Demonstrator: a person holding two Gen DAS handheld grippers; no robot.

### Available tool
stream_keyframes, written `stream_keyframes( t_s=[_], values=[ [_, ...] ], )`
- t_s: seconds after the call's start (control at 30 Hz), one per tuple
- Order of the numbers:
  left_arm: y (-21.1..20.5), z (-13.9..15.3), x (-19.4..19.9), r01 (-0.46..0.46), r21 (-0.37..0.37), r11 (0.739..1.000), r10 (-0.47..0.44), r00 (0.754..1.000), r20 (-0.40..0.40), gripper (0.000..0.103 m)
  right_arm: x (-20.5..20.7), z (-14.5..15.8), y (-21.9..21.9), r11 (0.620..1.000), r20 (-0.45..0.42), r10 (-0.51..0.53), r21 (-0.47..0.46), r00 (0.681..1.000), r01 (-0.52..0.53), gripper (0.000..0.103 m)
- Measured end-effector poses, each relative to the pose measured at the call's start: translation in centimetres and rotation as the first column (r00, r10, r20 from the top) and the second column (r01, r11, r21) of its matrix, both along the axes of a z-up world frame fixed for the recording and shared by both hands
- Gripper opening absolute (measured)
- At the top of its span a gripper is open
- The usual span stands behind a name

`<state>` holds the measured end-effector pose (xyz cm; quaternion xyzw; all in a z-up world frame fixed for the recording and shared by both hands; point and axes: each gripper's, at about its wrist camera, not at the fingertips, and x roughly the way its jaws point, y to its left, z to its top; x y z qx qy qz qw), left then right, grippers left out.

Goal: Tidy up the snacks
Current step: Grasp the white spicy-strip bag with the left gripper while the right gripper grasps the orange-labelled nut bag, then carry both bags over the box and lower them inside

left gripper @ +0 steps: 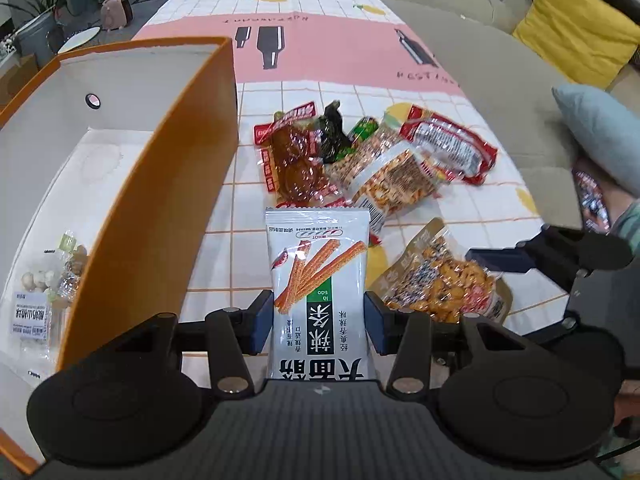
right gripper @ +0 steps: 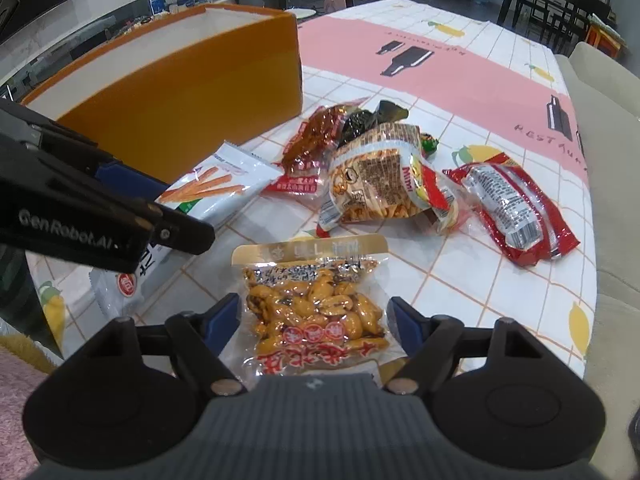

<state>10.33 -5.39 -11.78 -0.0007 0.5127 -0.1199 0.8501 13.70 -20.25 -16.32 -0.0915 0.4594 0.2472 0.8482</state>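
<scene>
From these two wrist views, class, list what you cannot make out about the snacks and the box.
- Orange box, right wrist view: its near wall hides the contents.
- White spicy-strip packet, right wrist view: the left gripper covers its lower half.
- Bean packet, left wrist view: print blurred, unreadable.
- Dark green packet, left wrist view: neighbouring packets overlap it.

The left claw [right gripper: 132, 184] covers part of the white snack packet [right gripper: 216, 184].
</scene>
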Motion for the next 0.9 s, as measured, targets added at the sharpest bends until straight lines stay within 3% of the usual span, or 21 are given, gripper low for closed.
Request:
stream_keyframes(
  t_s=[0.27, 0.5, 0.73, 0.9],
  values=[
    [0.9, 3.2, -0.6, -0.025, -0.079, 0.997, 0.027, 0.999, 0.019, 0.054, -0.9, 1.8, 0.1, 0.999, 0.031, -0.020, 0.034, 0.999, 0.019, 0.076],
    [2.3, 6.9, -0.7, -0.021, -0.095, 0.995, 0.027, 0.998, 0.052, 0.054, -1.3, 4.8, 0.7, 0.996, 0.077, -0.022, 0.086, 0.997, 0.015, 0.076],
    [4.0, 11.0, -0.3, -0.006, -0.077, 0.997, 0.015, 0.993, 0.113, 0.054, -1.5, 8.4, 2.4, 0.993, 0.147, 0.001, 0.116, 0.989, -0.019, 0.076],
    [5.6, 13.3, 0.3, -0.010, -0.009, 1.000, 0.012, 0.985, 0.170, 0.054, -1.3, 10.9, 4.6, 0.990, 0.201, 0.054, 0.114, 0.978, -0.078, 0.076]
  ],
)
